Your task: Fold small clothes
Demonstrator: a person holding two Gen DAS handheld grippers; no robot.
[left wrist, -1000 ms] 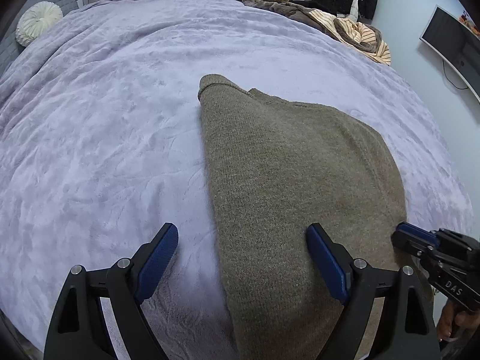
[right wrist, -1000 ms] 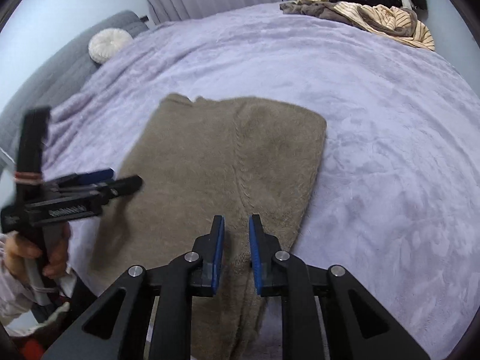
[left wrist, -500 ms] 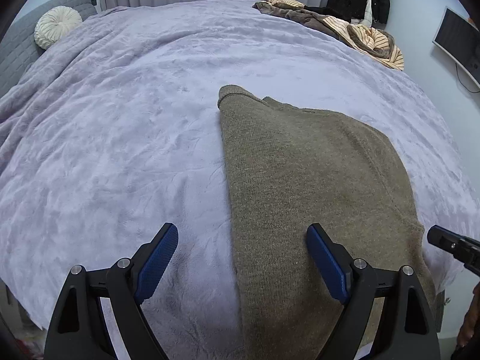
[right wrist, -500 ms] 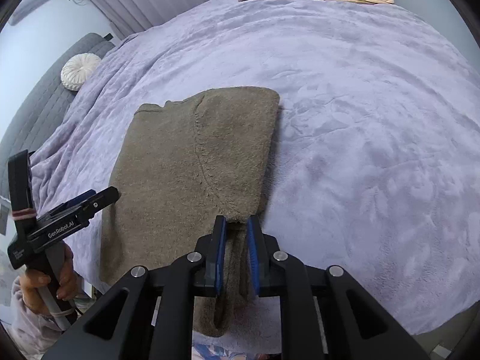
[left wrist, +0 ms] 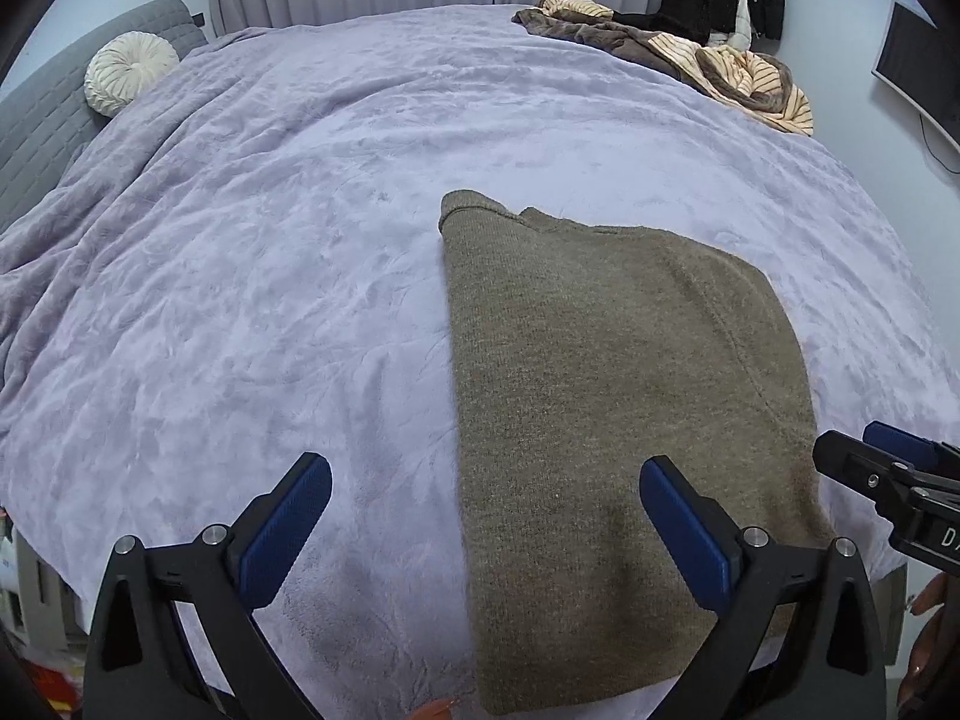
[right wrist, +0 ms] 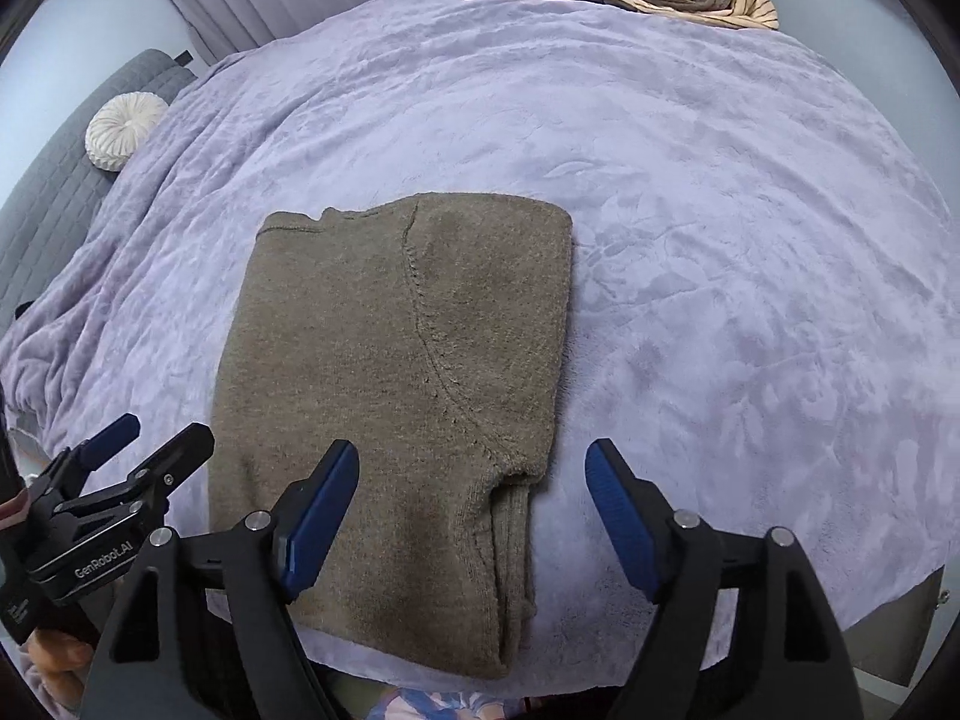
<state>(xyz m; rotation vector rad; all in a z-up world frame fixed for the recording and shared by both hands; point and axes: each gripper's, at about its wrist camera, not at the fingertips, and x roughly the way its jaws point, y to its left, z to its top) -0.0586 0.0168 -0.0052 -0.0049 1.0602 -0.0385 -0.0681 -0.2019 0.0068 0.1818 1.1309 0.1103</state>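
Released by the right gripper (right wrist: 471,510), whose jaws had spread apart, the brown knit sweater (right wrist: 384,384) lay folded lengthwise on the bed (right wrist: 720,300); left gripper (left wrist: 483,531) also gaped, crosswise fold probably remaining.

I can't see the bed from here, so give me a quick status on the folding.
Left gripper open, empty. Right gripper open, empty. Olive sweater flat on purple blanket, sides folded in. Nothing in the way.

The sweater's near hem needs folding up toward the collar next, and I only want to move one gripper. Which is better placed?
Probably the right gripper: it's open, and the sweater's near right corner lies between its fingers. The left gripper, also open, straddles the sweater's left edge.
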